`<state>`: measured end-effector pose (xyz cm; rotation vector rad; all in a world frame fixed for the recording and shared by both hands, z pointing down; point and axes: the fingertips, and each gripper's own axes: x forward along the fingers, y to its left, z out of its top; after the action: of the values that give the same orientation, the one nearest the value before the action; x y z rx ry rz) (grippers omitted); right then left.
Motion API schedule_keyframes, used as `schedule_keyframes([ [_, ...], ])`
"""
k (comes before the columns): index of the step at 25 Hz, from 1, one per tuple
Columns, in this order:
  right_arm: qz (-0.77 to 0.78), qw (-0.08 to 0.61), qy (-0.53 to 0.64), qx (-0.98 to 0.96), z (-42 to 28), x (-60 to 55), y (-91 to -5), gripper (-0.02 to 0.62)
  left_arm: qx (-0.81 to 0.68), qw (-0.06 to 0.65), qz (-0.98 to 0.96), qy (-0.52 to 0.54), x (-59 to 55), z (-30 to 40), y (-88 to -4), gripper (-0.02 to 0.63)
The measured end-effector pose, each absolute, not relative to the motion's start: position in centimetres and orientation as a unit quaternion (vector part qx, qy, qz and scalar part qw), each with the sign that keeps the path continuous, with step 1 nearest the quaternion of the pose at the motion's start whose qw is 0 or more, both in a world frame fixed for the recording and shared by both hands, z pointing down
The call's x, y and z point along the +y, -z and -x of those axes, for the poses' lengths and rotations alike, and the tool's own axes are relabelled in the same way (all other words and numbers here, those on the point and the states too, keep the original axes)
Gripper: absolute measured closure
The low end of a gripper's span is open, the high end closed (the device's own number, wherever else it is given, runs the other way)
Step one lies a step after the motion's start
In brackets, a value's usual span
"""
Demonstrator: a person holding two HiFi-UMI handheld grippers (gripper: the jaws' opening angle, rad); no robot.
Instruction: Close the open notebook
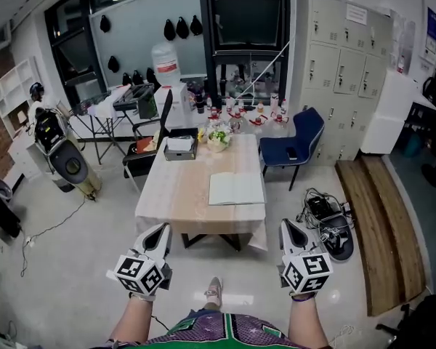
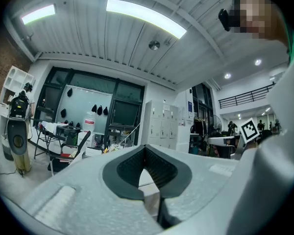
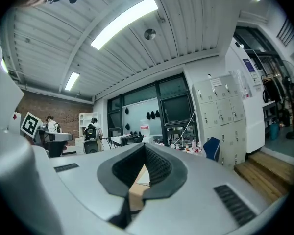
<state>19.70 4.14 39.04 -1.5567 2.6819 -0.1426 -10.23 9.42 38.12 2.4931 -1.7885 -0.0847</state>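
An open notebook (image 1: 236,188) with pale pages lies flat on the right half of a table (image 1: 182,195) covered by a beige cloth. My left gripper (image 1: 160,230) and right gripper (image 1: 289,227) hover side by side short of the table's near edge, both pointing level toward it. Each has its jaws shut with nothing between them. In the left gripper view the closed tips (image 2: 145,148) frame a sliver of the table; in the right gripper view the shut tips (image 3: 144,146) frame the notebook's edge (image 3: 144,176).
A grey box (image 1: 180,148) and a bowl of greens (image 1: 218,138) stand at the table's far end. A blue chair (image 1: 296,140) is at the right, a black chair (image 1: 149,147) at the left. Cables and a device (image 1: 327,220) lie on the floor right of the table.
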Motion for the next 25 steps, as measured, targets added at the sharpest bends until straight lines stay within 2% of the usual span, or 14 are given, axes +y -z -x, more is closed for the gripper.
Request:
schedule_keyframes([
  [11,0.504,0.003,0.036,0.863,-17.2,-2.3,-38.1,0.592,-0.572,0.050,-0.818,0.033,1.6,11.7,-39.1,0.591],
  [18,0.505,0.006,0.020,0.863,-14.7,-8.9,-36.4,0.592,-0.570,0.022,-0.821,0.018,-5.2,13.3,-38.4,0.591],
  [25,0.506,0.003,0.014,0.862,-11.8,-15.6,-35.4,0.592,-0.562,0.024,-0.827,0.023,-12.3,15.6,-38.0,0.591],
])
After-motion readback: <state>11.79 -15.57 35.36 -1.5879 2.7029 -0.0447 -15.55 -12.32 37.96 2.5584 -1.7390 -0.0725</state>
